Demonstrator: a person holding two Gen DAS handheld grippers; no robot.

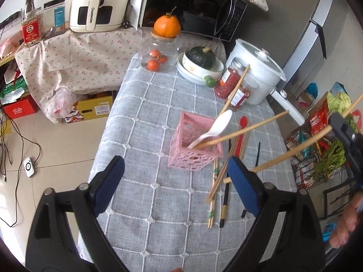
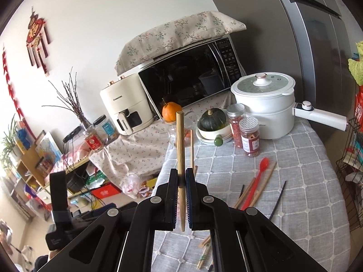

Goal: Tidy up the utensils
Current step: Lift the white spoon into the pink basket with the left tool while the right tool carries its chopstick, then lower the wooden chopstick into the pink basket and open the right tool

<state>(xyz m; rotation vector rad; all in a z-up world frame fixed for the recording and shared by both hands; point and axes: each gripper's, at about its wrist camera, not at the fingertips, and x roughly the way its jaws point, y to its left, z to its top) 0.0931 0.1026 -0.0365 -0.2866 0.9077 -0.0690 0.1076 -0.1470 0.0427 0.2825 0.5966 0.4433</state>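
A pink lattice basket (image 1: 195, 146) stands on the grey checked tablecloth (image 1: 158, 104). In it lean a white spoon (image 1: 217, 125) and wooden chopsticks (image 1: 245, 129). My left gripper (image 1: 177, 181) hovers open in front of the basket with nothing between its blue pads. Loose wooden and black chopsticks (image 1: 217, 181) lie to the basket's right, beside a red spoon (image 1: 242, 122). My right gripper (image 2: 181, 179) is shut on one wooden chopstick (image 2: 180, 140), which stands upright. From the left wrist view that gripper (image 1: 337, 124) holds its chopstick (image 1: 295, 150) slanted above the table's right edge.
Two red-filled jars (image 2: 249, 136), a white electric pot (image 2: 265, 104), stacked bowls with a dark squash (image 1: 202, 56) and a glass jar of oranges (image 1: 156, 54) crowd the table's far end. A wire rack (image 1: 317, 158) stands off the right edge. Floor and cables lie left.
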